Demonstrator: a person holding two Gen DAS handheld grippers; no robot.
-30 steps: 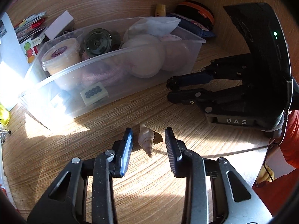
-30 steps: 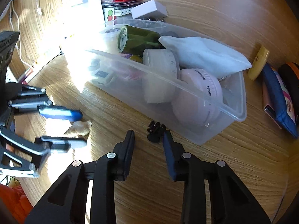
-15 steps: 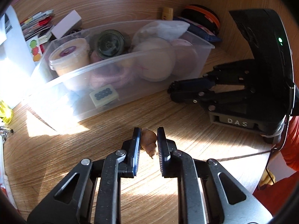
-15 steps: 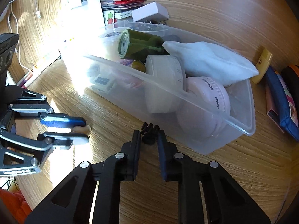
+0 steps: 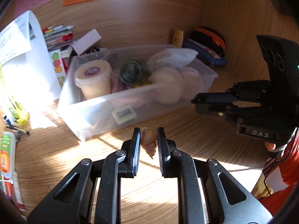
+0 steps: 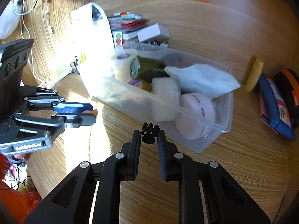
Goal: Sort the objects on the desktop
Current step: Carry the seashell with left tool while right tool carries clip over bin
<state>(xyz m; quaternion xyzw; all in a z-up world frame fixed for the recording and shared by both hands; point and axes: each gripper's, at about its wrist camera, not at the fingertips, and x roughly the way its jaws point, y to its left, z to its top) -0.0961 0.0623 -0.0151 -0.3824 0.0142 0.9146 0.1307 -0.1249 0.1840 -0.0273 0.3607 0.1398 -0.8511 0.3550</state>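
My left gripper (image 5: 148,140) is shut on a tan spiral seashell (image 5: 149,142) and holds it above the wooden desk, in front of the clear plastic bin (image 5: 104,104). My right gripper (image 6: 149,140) is shut on a small black coiled hair tie (image 6: 150,130), lifted near the bin's front wall (image 6: 168,119). The left gripper also shows in the right wrist view (image 6: 91,112) with the shell tip (image 6: 95,112) between its fingers. The right gripper shows in the left wrist view (image 5: 196,103), to the right of the bin.
The bin holds a cream tub (image 5: 93,80), a green jar (image 5: 132,72), white and pink round cases (image 6: 196,115) and a white cloth (image 6: 201,80). Papers and books (image 5: 56,37) stand behind it, pens and tubes (image 5: 7,149) at left, pouches (image 6: 274,102) at right.
Both grippers closed, the left on the shell and the right on the hair tie, then lifted them off the desk and rose higher above it.
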